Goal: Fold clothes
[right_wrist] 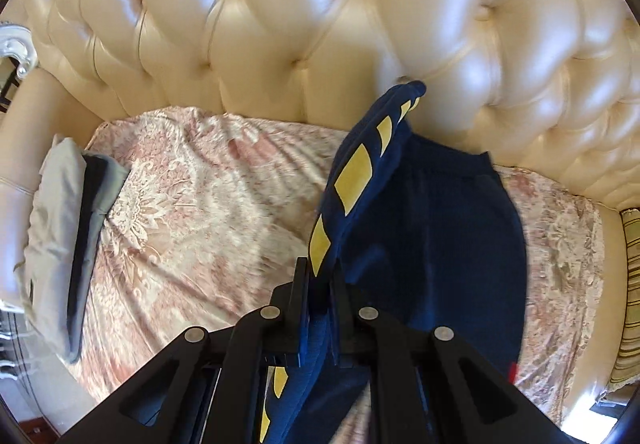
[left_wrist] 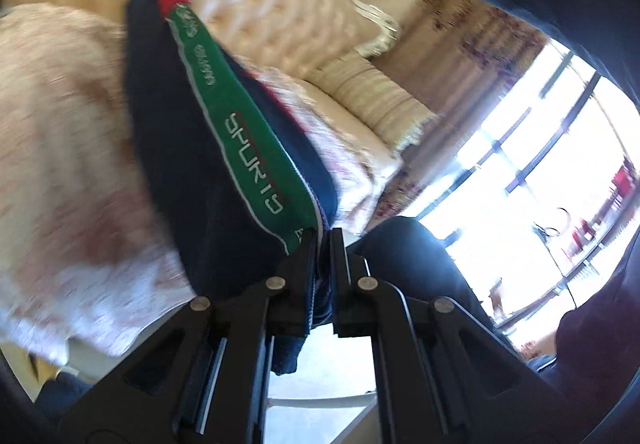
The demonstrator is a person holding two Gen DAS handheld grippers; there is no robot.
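The garment (right_wrist: 440, 228) is navy blue, with yellow blocks along one edge and a green band (left_wrist: 244, 148) lettered in white, red at its far end. The bedspread (right_wrist: 200, 212) is pale pink with a cream floral pattern. The tufted headboard (right_wrist: 280, 4) is glossy cream. Folded clothes (right_wrist: 64, 236) at left are grey and black.

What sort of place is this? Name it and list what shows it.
Probably a living room in a home. A cream tufted leather sofa back rises behind a seat under a pink floral cover; a folded grey garment lies on it, and a large barred window with curtains stands nearby.
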